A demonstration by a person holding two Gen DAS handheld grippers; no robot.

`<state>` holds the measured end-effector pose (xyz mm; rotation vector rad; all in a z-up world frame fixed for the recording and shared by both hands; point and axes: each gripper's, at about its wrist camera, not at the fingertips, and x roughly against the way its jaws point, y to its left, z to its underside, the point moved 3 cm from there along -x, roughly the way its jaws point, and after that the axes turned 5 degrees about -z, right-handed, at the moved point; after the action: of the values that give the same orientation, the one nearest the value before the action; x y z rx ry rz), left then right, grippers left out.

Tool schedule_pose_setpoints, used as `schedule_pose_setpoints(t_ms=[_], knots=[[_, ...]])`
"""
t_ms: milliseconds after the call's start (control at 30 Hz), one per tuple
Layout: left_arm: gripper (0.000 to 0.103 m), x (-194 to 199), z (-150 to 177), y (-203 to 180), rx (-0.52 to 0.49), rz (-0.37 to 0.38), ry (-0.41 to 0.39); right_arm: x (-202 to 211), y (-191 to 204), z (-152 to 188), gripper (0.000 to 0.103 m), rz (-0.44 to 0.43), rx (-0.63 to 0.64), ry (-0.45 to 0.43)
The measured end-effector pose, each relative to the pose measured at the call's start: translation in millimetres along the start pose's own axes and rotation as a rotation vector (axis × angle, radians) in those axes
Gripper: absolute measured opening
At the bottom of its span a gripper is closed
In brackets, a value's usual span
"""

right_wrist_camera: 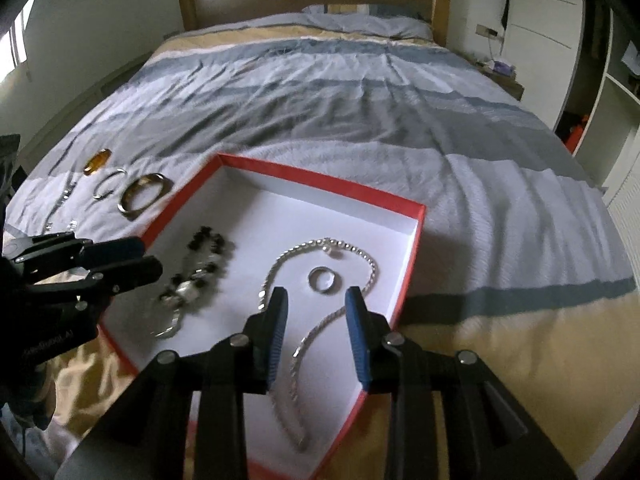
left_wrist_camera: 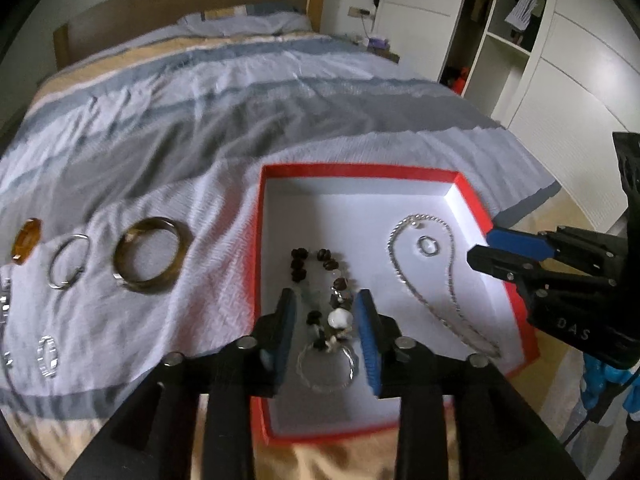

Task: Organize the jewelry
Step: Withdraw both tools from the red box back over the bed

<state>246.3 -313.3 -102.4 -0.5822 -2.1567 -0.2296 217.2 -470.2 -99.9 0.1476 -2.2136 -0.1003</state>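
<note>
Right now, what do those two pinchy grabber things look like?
Both are black plastic tools. The left gripper and the right gripper each have two long fingers with ribbed blue pads inside, joined by flat black bars with round silver bolts. Small pale lettering marks the body of each gripper. No hands or sleeves show.

We read "DAS" in pale letters on the right gripper [left_wrist_camera: 480, 250] body. Left gripper [right_wrist_camera: 138, 258] body carries a pale label too, blurred, ending maybe "AI" — unreadable.
</note>
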Motion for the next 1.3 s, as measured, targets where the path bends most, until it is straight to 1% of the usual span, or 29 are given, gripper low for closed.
schedule_pose_setpoints(t_ms=[100,167,233,300,467,600,767,1033,1167,1300], knots=[[0.048,22.9,3.7,-0.2,-0.003,-0.021,-0.023,22.1,10.1,7.2,0.028,-0.001,-0.012,-0.017],[0.058,41.6,7.2,0.8,0.002,-0.037,-0.045,36.4,17.8,13.0,0.028,-0.001,-0.017,-0.026],[0.063,63.5,12.8,2.8,0.007,-0.056,-0.067,50.1,27.1,19.0,0.028,-0.005,-0.019,-0.037],[0.064,82.4,18.1,5.3,0.005,-0.081,-0.087,61.9,35.9,25.0,0.028,-0.009,-0.020,-0.045],[0.078,126.7,31.3,13.7,0.021,-0.156,-0.145,94.9,66.5,44.4,0.028,-0.030,-0.027,-0.075],[0.081,165.1,46.8,27.2,0.045,-0.199,-0.189,115.0,87.3,56.7,0.028,-0.047,-0.034,-0.096],[0.082,200.2,66.6,43.4,0.065,-0.241,-0.217,139.8,117.3,67.5,0.028,-0.060,-0.029,-0.128],[0.085,244.9,95.7,71.5,0.120,-0.283,-0.263,166.5,159.0,76.2,0.028,-0.080,-0.005,-0.167],[0.088,263.0,108.4,83.9,0.137,-0.316,-0.297,174.9,179.5,82.1,0.029,-0.094,0.011,-0.170],[0.088,278.4,120.8,100.6,0.161,-0.350,-0.329,179.0,195.0,87.2,0.029,-0.101,0.019,-0.165]])
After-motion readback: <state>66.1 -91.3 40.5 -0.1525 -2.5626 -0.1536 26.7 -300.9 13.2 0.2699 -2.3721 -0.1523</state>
